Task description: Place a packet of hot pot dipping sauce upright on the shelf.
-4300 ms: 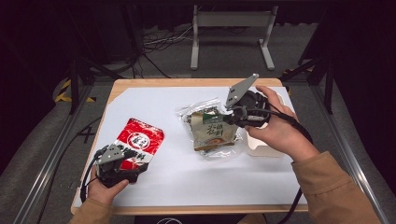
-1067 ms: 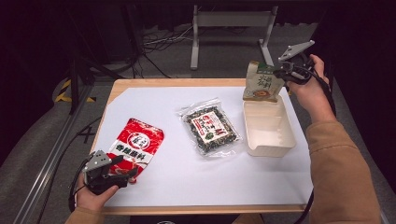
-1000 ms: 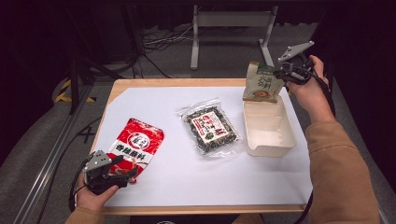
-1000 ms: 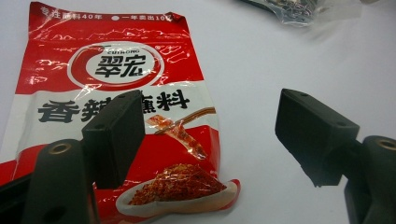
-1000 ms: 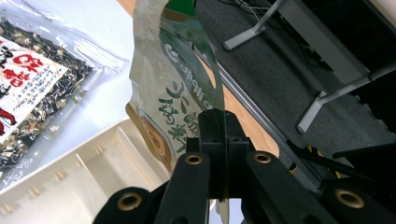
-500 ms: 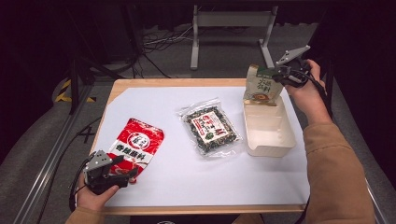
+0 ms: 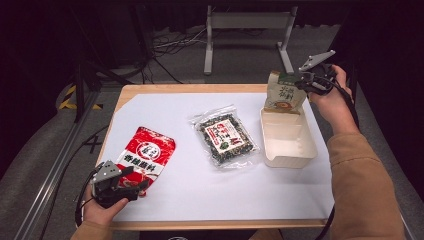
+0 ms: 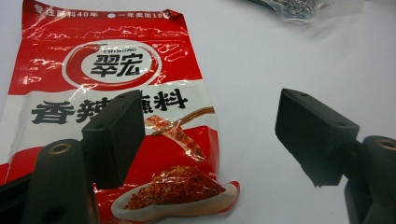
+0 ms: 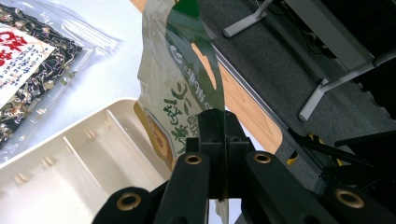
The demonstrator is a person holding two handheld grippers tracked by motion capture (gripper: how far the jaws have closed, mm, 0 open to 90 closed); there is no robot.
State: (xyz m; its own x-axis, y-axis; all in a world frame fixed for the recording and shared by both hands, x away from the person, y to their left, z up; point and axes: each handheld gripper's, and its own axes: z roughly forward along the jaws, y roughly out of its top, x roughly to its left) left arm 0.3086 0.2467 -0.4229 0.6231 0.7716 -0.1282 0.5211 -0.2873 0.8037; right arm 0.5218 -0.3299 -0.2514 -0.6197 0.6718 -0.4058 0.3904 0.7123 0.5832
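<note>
At the table's near left corner, the left gripper (image 7: 131, 184) rests low in the person's hand, jaws spread wide over the bottom edge of a red seasoning packet (image 7: 145, 156), gripping nothing. Mid-table lies a clear seaweed bag (image 7: 226, 135). At the far right corner, the right gripper (image 7: 304, 84), hand raised and wrist bent inward, pinches the side edge of a green-and-cream snack pouch (image 7: 284, 93), held upright above the far end of a cream tray (image 7: 288, 157).
</note>
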